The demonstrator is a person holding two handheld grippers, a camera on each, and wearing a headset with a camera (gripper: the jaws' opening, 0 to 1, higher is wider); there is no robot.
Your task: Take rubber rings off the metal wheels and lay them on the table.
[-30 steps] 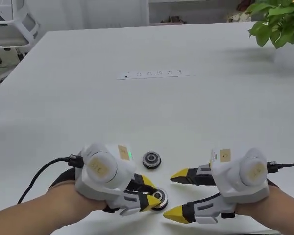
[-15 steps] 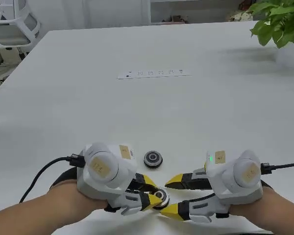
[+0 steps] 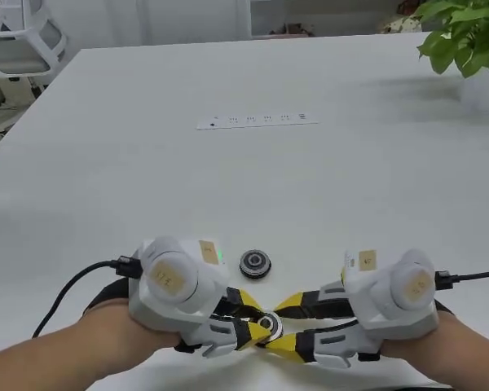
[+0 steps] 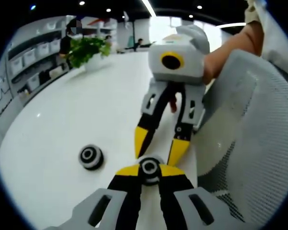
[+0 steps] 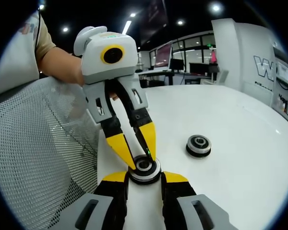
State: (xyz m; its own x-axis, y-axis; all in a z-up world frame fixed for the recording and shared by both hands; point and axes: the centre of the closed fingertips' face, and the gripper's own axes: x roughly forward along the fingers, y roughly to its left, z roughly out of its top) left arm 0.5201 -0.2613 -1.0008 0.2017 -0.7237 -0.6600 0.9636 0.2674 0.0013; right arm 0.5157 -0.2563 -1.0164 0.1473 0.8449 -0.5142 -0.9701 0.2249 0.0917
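A small metal wheel [image 3: 268, 323] with a black rubber ring hangs just above the white table [image 3: 310, 204] near its front edge. My left gripper [image 3: 257, 327] is shut on the wheel [image 4: 150, 167] from the left. My right gripper [image 3: 279, 327] meets it from the right, jaws closed against the ring's rim [image 5: 144, 170]. In the left gripper view the right gripper [image 4: 159, 143] points straight at me. The right gripper view has the left gripper [image 5: 137, 148] coming in from the top. A second wheel [image 3: 254, 263] with its ring lies flat on the table just behind them.
A white socket strip [image 3: 257, 122] lies at mid table. A potted plant [image 3: 464, 37] stands at the far right corner, and a white chair [image 3: 20, 41] beyond the far left corner. Cables [image 3: 65, 293] trail from both grippers.
My right gripper has moved left to the held wheel and its jaws have closed from wide open onto it. The left gripper and the second wheel have stayed put.
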